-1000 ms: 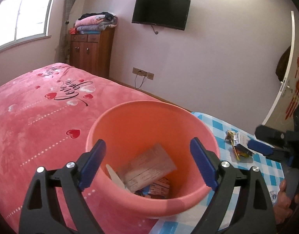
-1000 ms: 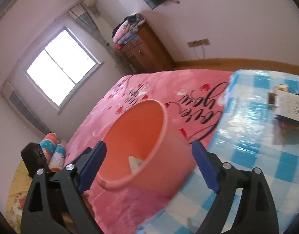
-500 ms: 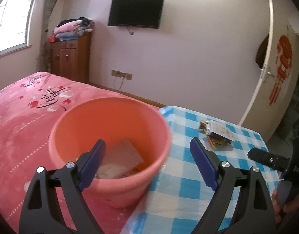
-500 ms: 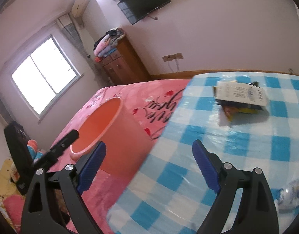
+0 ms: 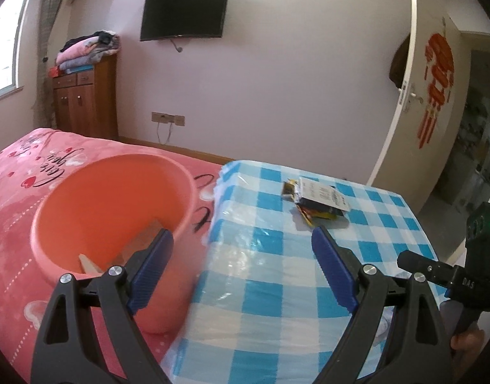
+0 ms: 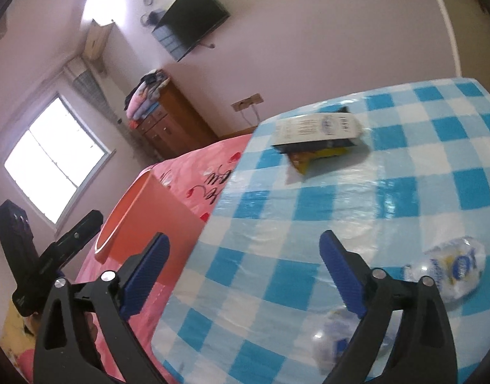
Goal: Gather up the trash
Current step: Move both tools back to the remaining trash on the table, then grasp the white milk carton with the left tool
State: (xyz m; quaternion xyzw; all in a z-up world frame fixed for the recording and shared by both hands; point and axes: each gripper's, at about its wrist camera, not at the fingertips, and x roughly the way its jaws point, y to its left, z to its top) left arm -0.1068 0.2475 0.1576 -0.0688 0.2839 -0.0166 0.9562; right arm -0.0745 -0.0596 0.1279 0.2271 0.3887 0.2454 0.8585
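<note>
A round salmon-pink plastic bucket [image 5: 114, 217] is seen standing upright on a pink fleece bedspread with red hearts and black script [image 5: 24, 198], its open mouth upward; pieces of card or paper lie inside it, partly hidden by the left gripper [image 5: 241, 272]. Just to the right of the bucket, a table covered with a blue-and-white checked plastic cloth [image 5: 277, 294] is set against the bed. Toward the far side of the cloth a flattened white printed carton [image 6: 318, 129] is stacked on dark and yellow wrappers [image 6: 312, 155]; its long axis runs roughly across the table, left to right in the right wrist view, and the yellow wrapper pokes out toward the near left. Near the right edge of the table, a crumpled clear plastic bottle with a blue-and-yellow label [image 6: 449, 267] is lying on its side, its long axis slanting from near left to far right. A second crumpled clear plastic item [image 6: 334, 348] is partly hidden behind the near finger of the right gripper [image 6: 245, 275]. The left gripper's jaws are spread wide with nothing between them, over the seam between bucket and table. The right gripper's jaws are opening, wide apart and empty, above the checked cloth.
</note>
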